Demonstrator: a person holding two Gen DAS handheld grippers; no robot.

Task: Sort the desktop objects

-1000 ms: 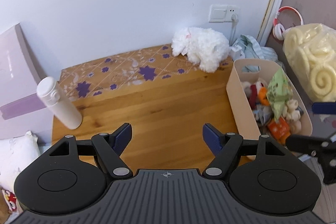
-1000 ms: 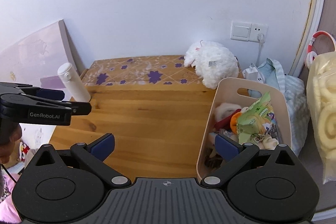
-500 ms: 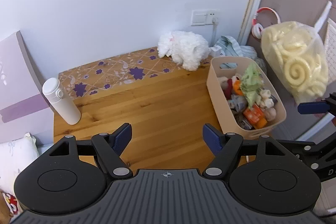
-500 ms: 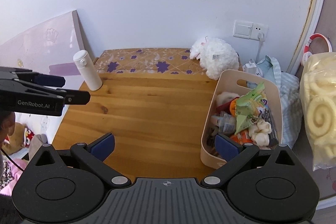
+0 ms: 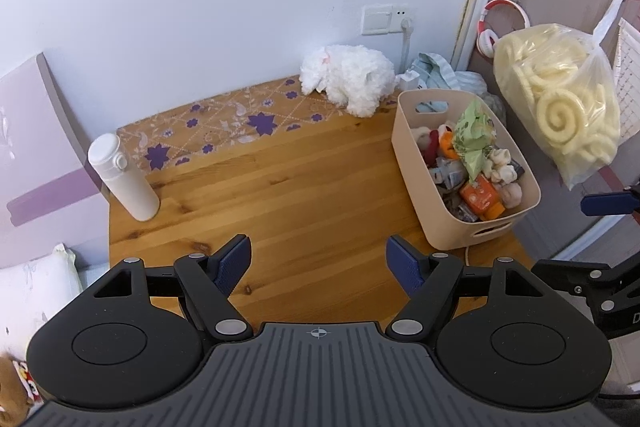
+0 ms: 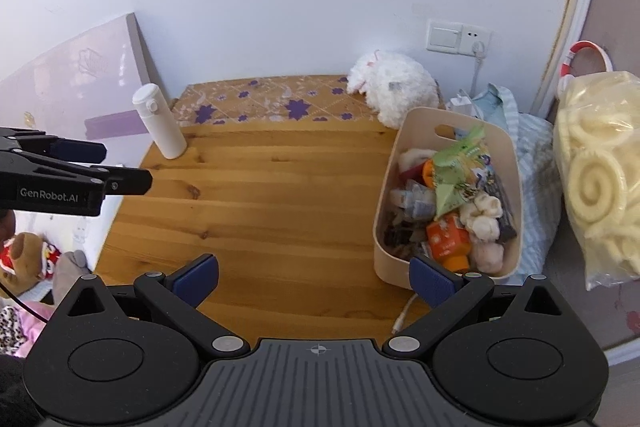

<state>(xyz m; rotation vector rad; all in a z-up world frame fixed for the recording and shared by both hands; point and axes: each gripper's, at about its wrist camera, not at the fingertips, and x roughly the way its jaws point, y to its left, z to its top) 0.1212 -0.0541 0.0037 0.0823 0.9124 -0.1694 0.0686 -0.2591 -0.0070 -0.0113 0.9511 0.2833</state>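
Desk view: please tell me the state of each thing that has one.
Bottle: upright, cap shut.
Bin: upright, full of small items.
Plush dog: lying by the wall.
Plug: in the socket.
Left hand-held gripper: open, empty.
Right hand-held gripper: open, empty.

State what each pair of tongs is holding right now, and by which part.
Nothing is held. The left tongs and the right tongs both stand open above the wooden table, with only air between their fingers.
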